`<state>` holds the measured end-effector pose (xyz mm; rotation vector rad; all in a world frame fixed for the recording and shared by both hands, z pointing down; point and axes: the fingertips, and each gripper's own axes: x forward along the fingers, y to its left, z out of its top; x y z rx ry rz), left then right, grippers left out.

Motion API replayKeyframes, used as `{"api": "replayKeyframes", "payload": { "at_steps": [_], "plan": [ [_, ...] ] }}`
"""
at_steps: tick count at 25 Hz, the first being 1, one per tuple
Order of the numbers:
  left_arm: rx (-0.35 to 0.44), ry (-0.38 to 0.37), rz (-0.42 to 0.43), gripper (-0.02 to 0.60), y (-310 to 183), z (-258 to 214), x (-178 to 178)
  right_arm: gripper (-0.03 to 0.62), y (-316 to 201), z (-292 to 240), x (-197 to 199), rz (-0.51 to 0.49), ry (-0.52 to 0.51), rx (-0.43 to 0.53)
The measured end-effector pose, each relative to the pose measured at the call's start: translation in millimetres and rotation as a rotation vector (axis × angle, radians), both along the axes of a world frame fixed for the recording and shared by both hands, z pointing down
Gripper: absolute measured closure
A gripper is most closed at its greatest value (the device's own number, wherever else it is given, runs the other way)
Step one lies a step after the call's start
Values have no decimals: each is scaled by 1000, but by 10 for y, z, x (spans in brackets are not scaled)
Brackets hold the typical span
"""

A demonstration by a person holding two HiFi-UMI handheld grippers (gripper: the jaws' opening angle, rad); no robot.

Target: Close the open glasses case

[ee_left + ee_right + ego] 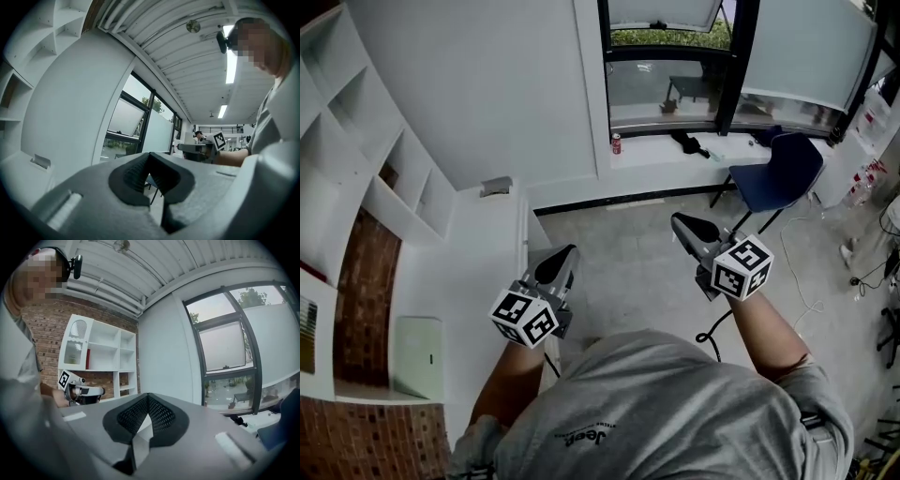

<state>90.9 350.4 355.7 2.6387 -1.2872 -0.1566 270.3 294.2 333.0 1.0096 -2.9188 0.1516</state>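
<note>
As left gripper and right gripper hover closed, empty, white counter, grey floor; perhaps a case

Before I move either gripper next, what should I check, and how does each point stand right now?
1. Left gripper empty: ok, jaws together, nothing between them.
2. Right gripper empty: ok, jaws together, nothing between them.
3. Jaws open for a grasp: not ok, both are shut.
4. Target found: cannot tell; a small grey object on the white counter might be it.
5. Grippers clear of furniture: ok, both are apart from the counter and the blue chair.
</note>
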Motion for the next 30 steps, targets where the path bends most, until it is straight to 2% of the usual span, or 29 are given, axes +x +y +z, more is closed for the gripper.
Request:
{"api": "replayKeyframes", "payload": {
  "at_steps": [6,13,24,30],
  "plan": [
    [-8,6,2,584,-685,-17,-854,585,-714,-62,-790,8,-19,2],
    [-21,25,-21,584,-1240,-28,-1408,585,-1354,-32,-1291,-7,-12,-21],
    [-43,6,-97,584,-2129,152,-1684,585,-2461,150,-1554,-70,-16,-25],
    [-25,-7,-135,584,-2993,184,-1481,585,-3382,249,-1418,-124,-19,-13]
  ]
}}
